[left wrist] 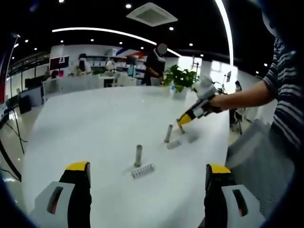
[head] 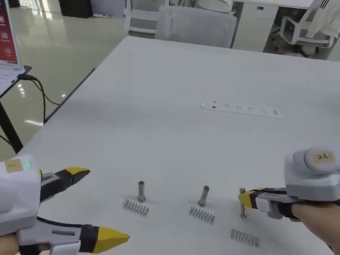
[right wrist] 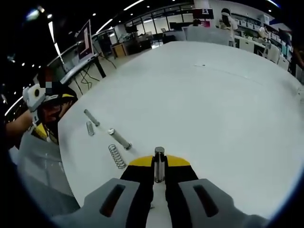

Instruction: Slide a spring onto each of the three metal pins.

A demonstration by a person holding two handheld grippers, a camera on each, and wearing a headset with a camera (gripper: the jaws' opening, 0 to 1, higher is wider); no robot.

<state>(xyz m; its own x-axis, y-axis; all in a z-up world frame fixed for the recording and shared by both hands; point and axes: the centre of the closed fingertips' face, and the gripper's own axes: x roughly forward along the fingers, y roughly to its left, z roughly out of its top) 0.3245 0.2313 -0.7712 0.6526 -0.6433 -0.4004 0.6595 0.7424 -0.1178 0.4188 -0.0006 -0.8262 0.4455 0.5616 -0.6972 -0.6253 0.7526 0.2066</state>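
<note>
Three metal pins stand in a row on the white table (head: 175, 133): left pin (head: 141, 190), middle pin (head: 204, 195), right pin (head: 243, 211). A loose spring lies in front of each: left spring (head: 136, 207), middle spring (head: 202, 214), right spring (head: 245, 237). My right gripper (head: 245, 198) is shut on the right pin (right wrist: 159, 153), its yellow tips clamped around the shaft. My left gripper (head: 98, 204) stands open at the near left with nothing between its fingers. From it I see the left pin (left wrist: 138, 155) and the left spring (left wrist: 143, 171) just ahead.
A white power strip (head: 239, 109) lies farther back on the table. Office chairs (head: 196, 24) stand at the far edge. A laptop on a stand (head: 8, 58) with cables sits off the table's left side. A person in a striped sleeve (left wrist: 285, 80) is at the right.
</note>
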